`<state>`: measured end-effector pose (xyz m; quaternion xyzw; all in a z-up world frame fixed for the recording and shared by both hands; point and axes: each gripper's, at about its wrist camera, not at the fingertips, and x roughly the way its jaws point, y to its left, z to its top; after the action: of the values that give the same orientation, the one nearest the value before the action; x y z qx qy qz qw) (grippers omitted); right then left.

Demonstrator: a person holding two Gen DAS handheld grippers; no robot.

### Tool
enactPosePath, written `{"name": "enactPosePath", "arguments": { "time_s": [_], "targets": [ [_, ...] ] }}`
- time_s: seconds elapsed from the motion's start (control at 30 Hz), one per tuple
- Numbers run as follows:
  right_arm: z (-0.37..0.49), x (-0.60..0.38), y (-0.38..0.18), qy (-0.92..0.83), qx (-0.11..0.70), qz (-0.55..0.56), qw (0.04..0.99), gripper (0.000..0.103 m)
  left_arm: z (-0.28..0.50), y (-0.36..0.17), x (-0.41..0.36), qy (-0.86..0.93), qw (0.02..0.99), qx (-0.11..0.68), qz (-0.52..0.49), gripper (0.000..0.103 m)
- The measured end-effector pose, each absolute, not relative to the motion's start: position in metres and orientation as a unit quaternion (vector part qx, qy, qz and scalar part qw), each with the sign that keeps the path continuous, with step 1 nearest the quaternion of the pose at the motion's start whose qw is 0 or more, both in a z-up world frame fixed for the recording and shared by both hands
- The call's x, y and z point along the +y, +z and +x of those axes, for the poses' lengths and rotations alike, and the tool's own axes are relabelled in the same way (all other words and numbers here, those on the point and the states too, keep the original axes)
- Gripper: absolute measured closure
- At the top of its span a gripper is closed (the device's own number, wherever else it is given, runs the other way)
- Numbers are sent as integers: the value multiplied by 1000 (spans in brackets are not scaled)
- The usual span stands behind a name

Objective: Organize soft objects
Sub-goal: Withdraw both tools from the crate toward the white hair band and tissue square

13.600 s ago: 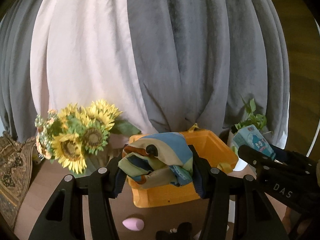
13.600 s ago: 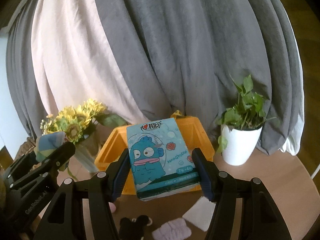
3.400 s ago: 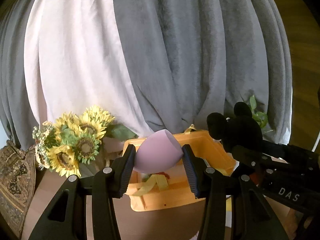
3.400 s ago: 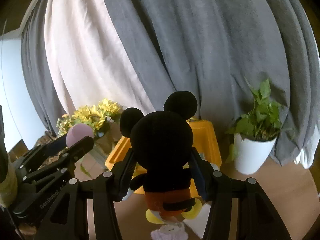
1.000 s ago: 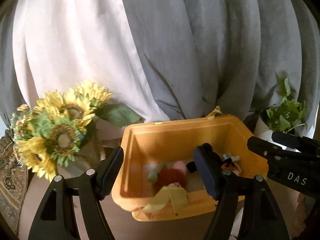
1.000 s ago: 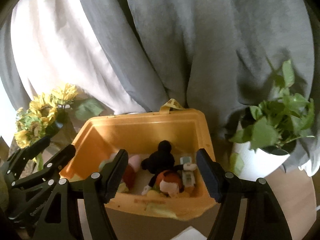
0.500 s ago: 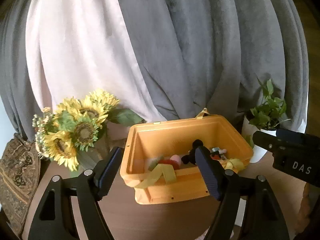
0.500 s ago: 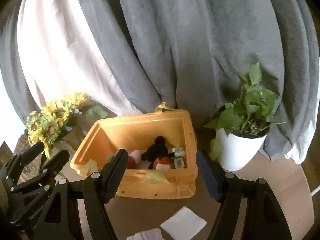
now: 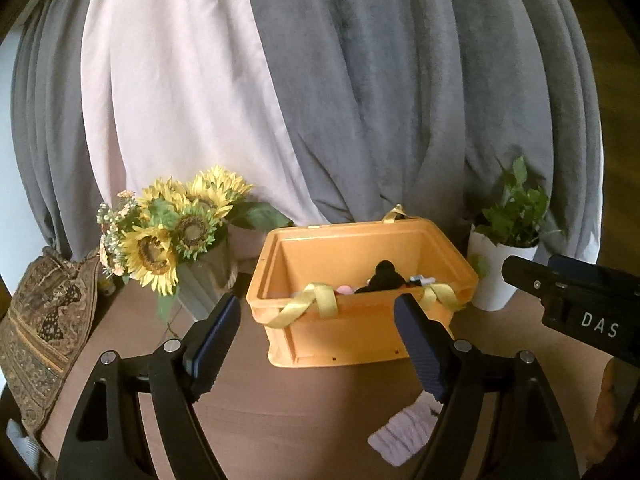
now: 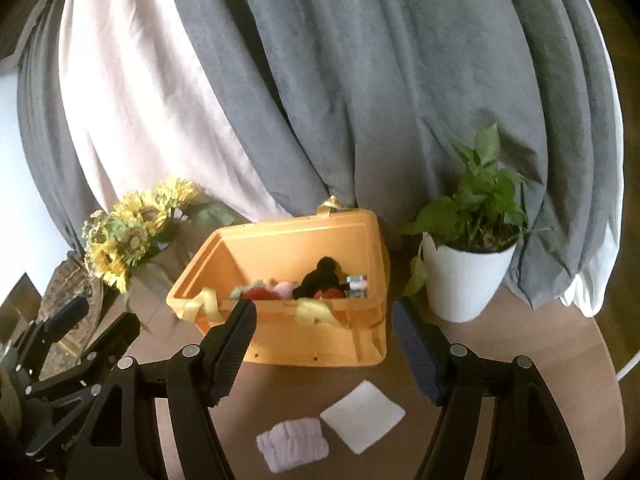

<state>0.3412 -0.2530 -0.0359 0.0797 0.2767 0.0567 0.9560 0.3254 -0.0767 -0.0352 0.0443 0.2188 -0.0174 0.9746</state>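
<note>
Now both claws wide, empty.

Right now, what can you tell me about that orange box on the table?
The orange box looks like hard plastic: an open, lidless rectangular crate with a thick rim. Yellow ribbons drape over its front edge, and another loop pokes up at the back. It sits upright on the brown table, between the sunflowers and the potted plant, in front of the curtain. Inside lie soft things, including a black plush toy and something pink. Neither gripper touches it.
</note>
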Motion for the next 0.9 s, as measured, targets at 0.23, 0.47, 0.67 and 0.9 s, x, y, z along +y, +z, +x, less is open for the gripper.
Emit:
{"name": "enactPosePath", "arguments": {
  "time_s": [0.23,0.47,0.67,0.9],
  "targets": [
    [316,-248,-39,50,266,87,959,31,303,-40,-69,-23,977,206,46,24],
    [292,-238,-39,25,262,96,960,31,287,-48,-59,-46,973,219,57,24],
    [275,-233,-46,9,265,96,959,31,276,-54,-59,-61,972,220,62,24],
    [271,-244,-51,17,269,83,960,31,272,-61,-75,-51,968,240,57,24]
  ]
}}
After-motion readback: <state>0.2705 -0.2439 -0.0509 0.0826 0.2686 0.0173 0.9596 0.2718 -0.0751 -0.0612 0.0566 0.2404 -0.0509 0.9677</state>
